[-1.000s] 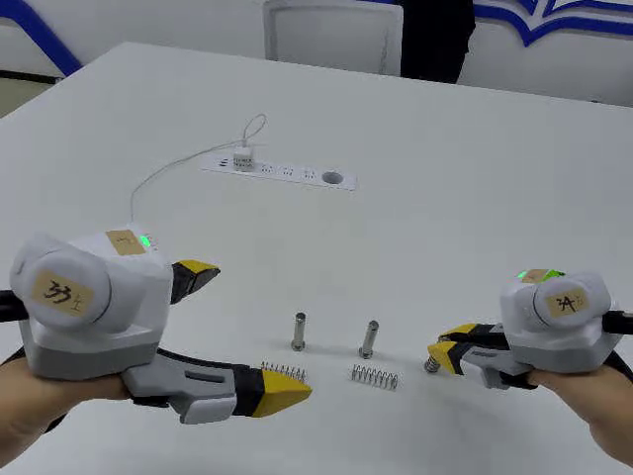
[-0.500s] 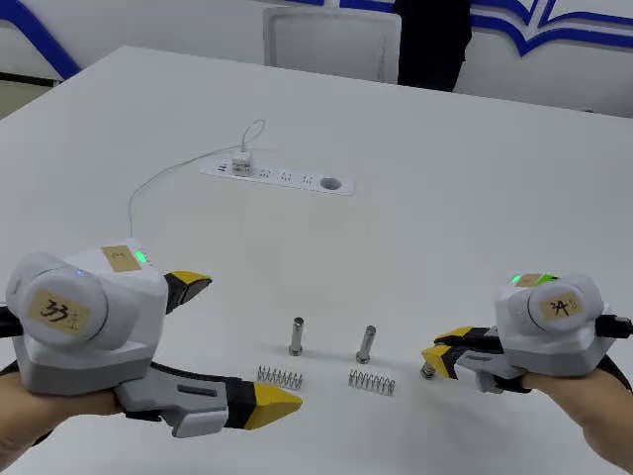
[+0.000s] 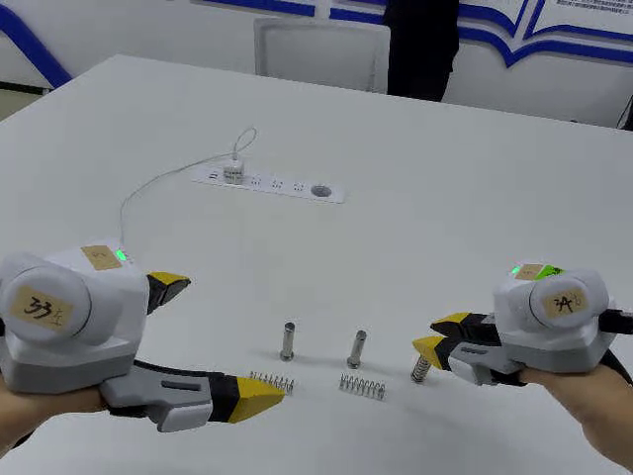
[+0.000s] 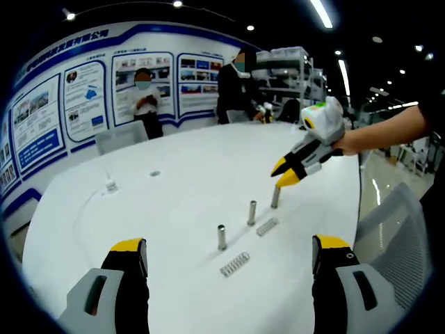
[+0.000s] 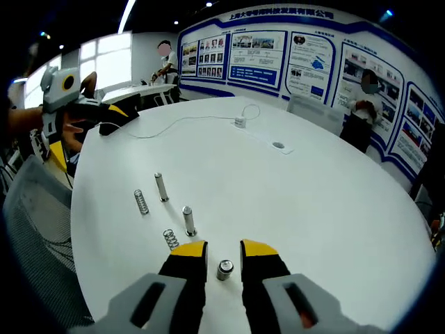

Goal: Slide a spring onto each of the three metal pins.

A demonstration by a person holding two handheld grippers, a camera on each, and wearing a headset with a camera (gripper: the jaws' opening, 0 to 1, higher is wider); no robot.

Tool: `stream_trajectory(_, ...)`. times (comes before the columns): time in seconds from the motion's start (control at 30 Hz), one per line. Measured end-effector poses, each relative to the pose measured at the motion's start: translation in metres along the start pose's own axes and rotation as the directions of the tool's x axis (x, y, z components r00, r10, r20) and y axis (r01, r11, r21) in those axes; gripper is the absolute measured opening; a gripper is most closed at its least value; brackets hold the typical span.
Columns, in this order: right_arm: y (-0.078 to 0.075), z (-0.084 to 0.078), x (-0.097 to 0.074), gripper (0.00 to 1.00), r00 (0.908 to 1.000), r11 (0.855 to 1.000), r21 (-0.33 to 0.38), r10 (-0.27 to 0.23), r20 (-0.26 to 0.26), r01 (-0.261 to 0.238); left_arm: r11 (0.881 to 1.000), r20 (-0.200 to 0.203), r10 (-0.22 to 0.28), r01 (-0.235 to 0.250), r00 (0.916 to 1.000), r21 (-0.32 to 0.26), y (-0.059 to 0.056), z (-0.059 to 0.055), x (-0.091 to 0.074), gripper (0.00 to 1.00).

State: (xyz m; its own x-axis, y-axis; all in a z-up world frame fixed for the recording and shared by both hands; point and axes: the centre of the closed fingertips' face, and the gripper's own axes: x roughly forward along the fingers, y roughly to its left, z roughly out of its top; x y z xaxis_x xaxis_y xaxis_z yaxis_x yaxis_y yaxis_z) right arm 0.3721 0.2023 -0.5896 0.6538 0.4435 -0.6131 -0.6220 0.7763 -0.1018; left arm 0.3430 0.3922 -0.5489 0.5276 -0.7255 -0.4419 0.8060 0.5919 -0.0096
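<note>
Three metal pins stand upright in a row on the white table (image 3: 445, 188). The left pin (image 3: 288, 340) and middle pin (image 3: 357, 348) are bare. The right pin (image 3: 420, 369) looks ribbed, as if a spring sits on it. Two loose springs lie in front of the bare pins: one spring (image 3: 271, 381) and another spring (image 3: 362, 387). My left gripper (image 3: 213, 341) is wide open and holds nothing, left of the pins (image 4: 222, 236). My right gripper (image 3: 435, 334) is narrowly open, its jaws either side of the right pin (image 5: 224, 269) with a gap on both sides.
A white power strip (image 3: 267, 184) with a plug and cable (image 3: 233, 170) lies at mid table. A chair (image 3: 321, 54) and a standing person (image 3: 420, 45) are beyond the far edge. Bare table surrounds the pins.
The camera has shifted. My left gripper drew back a little to the left, uncovering the left spring. My right gripper rose slightly above the right pin.
</note>
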Motion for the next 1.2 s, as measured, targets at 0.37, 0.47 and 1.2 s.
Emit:
stream_trajectory(0.37,0.043,0.003,0.016,0.19,0.9912,0.986,-0.098,0.130,-0.026,-0.131,1.000,-0.002,-0.007,0.007,1.0000,0.009,-0.004,-0.001,-0.001,1.00)
stream_trajectory(0.47,0.053,-0.005,0.021,0.20,0.9852,0.980,-0.109,0.163,-0.053,-0.168,1.000,-0.011,-0.005,0.005,0.9999,0.012,-0.003,-0.003,-0.003,1.00)
stream_trajectory(1.2,0.069,-0.054,0.056,0.20,0.9298,0.951,-0.108,0.253,-0.267,-0.290,0.999,-0.040,-0.039,0.039,0.9984,0.021,-0.006,-0.013,-0.006,0.94)
